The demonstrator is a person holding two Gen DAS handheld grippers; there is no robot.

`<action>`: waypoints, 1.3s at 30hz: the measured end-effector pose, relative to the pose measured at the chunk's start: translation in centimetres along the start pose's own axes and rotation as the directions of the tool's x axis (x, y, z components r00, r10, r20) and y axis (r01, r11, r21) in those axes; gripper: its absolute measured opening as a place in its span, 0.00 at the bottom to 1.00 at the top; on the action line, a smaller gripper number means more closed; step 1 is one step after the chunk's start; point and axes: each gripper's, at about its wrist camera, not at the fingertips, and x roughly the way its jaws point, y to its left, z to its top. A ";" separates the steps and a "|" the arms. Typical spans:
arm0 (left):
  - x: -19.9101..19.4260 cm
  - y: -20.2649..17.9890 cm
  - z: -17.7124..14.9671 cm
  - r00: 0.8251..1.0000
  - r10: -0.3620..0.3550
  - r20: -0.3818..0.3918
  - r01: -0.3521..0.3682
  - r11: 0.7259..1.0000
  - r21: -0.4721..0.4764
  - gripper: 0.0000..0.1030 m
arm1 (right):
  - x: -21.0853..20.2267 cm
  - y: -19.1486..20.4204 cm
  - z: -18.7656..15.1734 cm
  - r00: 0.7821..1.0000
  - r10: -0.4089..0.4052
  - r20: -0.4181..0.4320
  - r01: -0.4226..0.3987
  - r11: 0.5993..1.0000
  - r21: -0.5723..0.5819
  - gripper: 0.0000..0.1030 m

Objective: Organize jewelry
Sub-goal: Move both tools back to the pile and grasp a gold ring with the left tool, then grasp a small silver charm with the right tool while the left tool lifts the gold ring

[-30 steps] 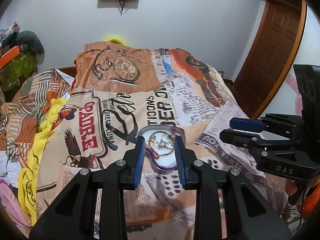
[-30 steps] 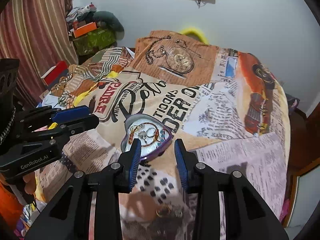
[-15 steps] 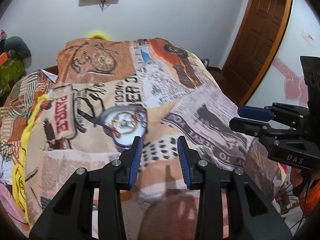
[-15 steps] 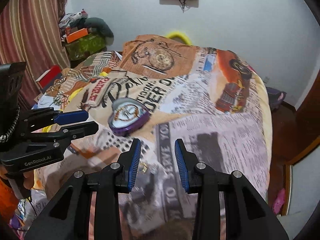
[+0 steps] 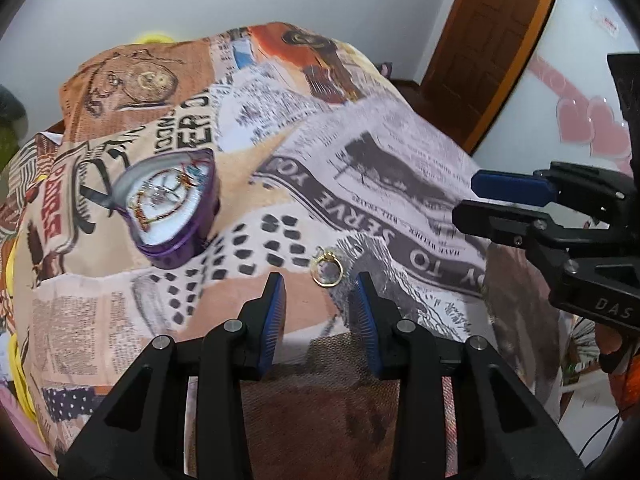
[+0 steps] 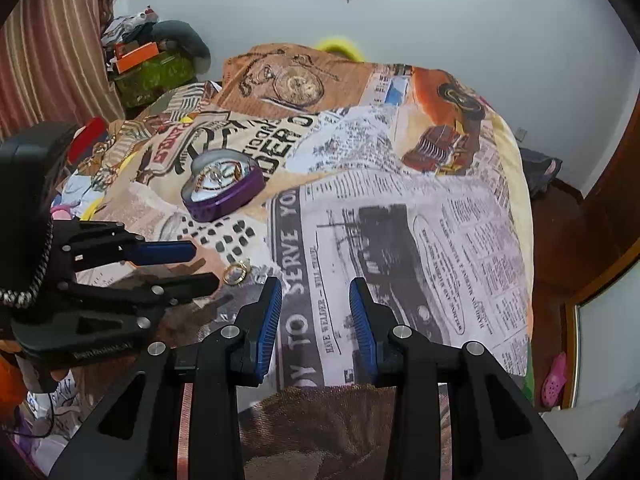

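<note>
A purple heart-shaped box (image 5: 172,208) lies open on the printed bedspread (image 5: 400,168), with chains and rings on its white lining. A loose gold ring (image 5: 327,270) rests on the cloth just ahead of my left gripper (image 5: 319,284), which is open, its blue pads apart and nothing between them. In the right wrist view the box (image 6: 224,188) sits far left and the ring (image 6: 235,272) lies beside the left gripper's tips (image 6: 206,266). My right gripper (image 6: 315,286) hovers open over newspaper print, empty. It also shows at the right (image 5: 464,199) in the left wrist view.
The bed drops off at its right edge toward a wooden door (image 5: 492,40) and dark floor. A striped curtain (image 6: 48,48) and a pile of boxes and clothes (image 6: 152,60) stand at the far left. A pink sandal (image 6: 554,376) lies on the floor.
Both grippers moved away from the heart box toward the nearer, right part of the bed. The box slid to the left in both views, and the gold ring came into view ahead of the left gripper.
</note>
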 end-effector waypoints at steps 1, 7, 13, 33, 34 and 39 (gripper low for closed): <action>0.3 -0.1 0.0 1.000 -0.002 -0.008 0.002 1.000 0.005 0.34 | 0.1 -0.1 -0.2 1.000 0.002 -0.003 -0.002 1.000 0.003 0.31; 1.8 0.1 0.5 1.000 -0.015 -0.027 0.015 1.000 -0.002 0.34 | 1.0 -0.6 -0.8 0.999 0.021 -0.026 -0.020 1.000 0.016 0.31; 2.6 0.1 0.8 0.999 -0.028 -0.016 0.028 1.000 -0.002 0.34 | 1.6 -0.7 -0.8 0.999 0.037 -0.029 -0.036 0.999 0.021 0.31; 1.4 1.3 -0.6 0.999 0.005 0.040 -0.005 1.000 -0.004 0.11 | 4.6 2.3 -0.4 0.994 0.089 -0.056 -0.093 0.994 -0.057 0.31; 1.2 1.4 -0.8 0.999 0.006 0.042 -0.005 1.000 -0.005 0.10 | 4.8 2.5 -0.3 0.994 0.092 -0.060 -0.096 0.994 -0.059 0.31; 0.8 2.0 -1.3 0.999 0.014 0.042 -0.013 1.000 -0.015 0.02 | 5.9 3.4 -0.2 0.994 0.083 -0.069 -0.089 0.992 -0.088 0.19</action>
